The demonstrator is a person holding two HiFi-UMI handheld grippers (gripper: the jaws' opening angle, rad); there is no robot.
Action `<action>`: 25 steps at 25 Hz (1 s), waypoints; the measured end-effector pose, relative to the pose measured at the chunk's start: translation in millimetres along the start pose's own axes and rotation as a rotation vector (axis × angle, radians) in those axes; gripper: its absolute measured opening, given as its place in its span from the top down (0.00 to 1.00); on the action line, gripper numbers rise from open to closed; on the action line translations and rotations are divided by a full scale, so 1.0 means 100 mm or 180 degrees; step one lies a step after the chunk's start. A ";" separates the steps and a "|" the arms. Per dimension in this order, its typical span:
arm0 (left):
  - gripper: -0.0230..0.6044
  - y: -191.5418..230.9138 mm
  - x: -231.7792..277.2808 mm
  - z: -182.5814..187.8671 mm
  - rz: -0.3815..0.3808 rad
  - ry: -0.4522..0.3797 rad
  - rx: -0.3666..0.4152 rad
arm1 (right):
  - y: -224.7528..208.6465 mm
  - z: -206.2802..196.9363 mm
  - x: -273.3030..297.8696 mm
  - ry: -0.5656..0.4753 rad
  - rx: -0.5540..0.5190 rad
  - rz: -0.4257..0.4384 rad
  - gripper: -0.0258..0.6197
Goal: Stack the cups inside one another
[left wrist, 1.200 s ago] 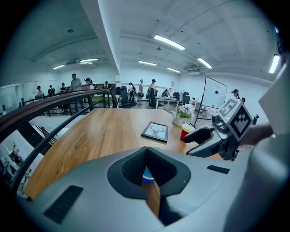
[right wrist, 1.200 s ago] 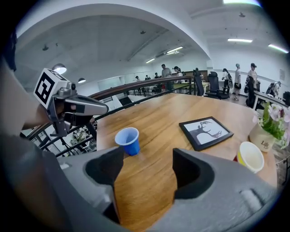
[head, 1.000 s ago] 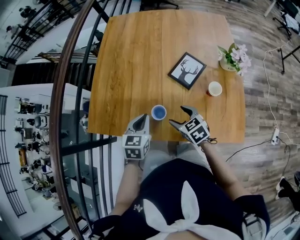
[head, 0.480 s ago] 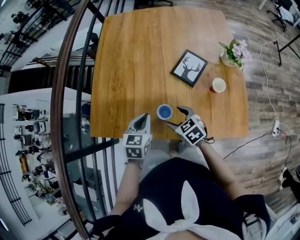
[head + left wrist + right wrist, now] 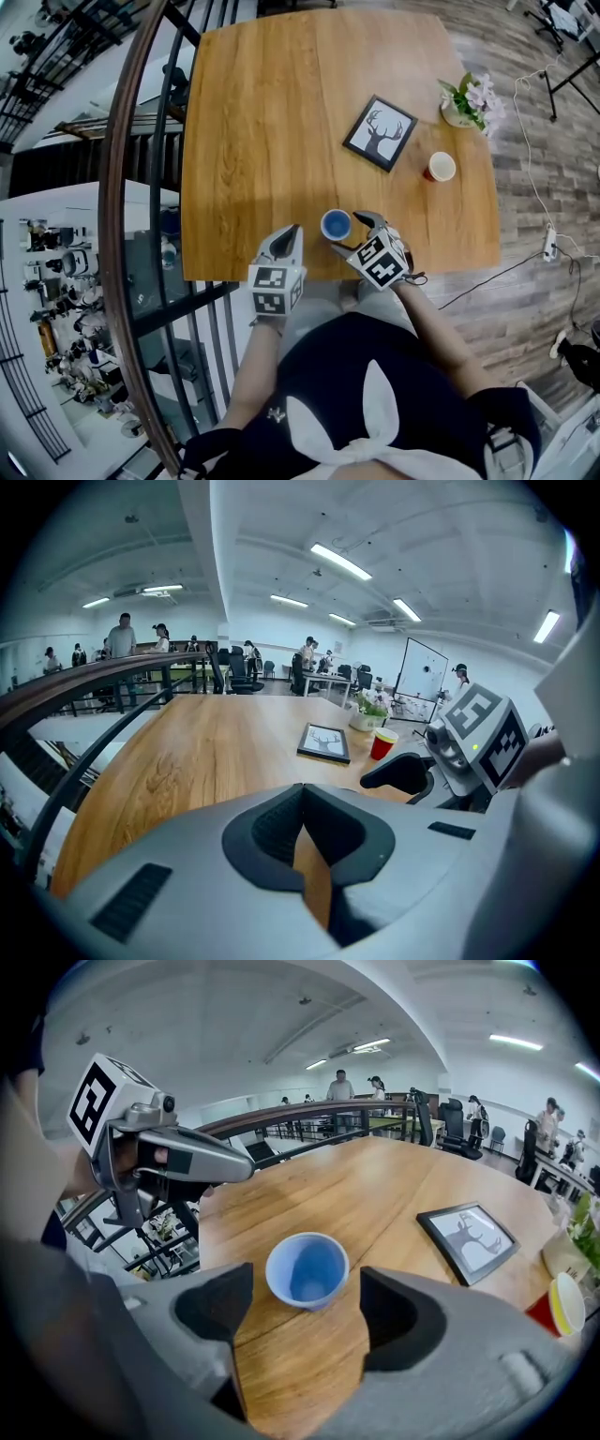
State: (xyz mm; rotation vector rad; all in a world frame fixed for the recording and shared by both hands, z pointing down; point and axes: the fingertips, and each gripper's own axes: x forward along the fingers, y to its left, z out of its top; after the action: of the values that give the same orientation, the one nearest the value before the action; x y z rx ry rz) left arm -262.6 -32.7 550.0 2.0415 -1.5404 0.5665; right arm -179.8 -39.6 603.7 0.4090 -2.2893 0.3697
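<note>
A blue cup [image 5: 336, 224] stands upright near the front edge of the wooden table [image 5: 262, 122]. My right gripper [image 5: 354, 235] is open just right of it; in the right gripper view the blue cup [image 5: 307, 1269] sits just ahead of the gap between the spread jaws of my right gripper [image 5: 307, 1290], untouched. A red cup [image 5: 440, 168] with a pale inside stands far right, also seen as the red cup [image 5: 382, 743] and the red cup [image 5: 555, 1307]. My left gripper [image 5: 286, 241] is shut and empty at the table's front edge, left of the blue cup.
A framed deer picture [image 5: 380, 133] lies flat between the cups. A flower pot [image 5: 466, 101] stands at the far right corner. A dark railing [image 5: 141, 187] runs along the table's left side. The table's front edge lies right under both grippers.
My right gripper has closed in on the blue cup from the right, jaws still open. The left gripper has stayed about where it was.
</note>
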 end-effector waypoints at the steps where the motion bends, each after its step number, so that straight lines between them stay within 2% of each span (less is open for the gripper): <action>1: 0.93 0.02 0.00 -0.01 -0.0013 0.0007 0.0001 | 0.01 0.00 0.02 0.0024 -0.0014 -0.0007 0.41; 11: 0.93 0.17 0.02 -0.05 -0.0090 0.0054 0.0005 | 0.00 0.02 0.22 0.0217 -0.0007 -0.0071 0.41; 25: 0.93 0.23 0.03 -0.08 -0.0121 0.0078 0.0029 | -0.03 0.10 0.25 0.0098 -0.0020 -0.0185 0.45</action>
State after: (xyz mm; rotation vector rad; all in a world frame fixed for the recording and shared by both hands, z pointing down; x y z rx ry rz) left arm -283.7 -35.2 561.2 2.0587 -1.4844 0.5828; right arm -201.2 -50.5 615.7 0.4627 -2.2431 0.3372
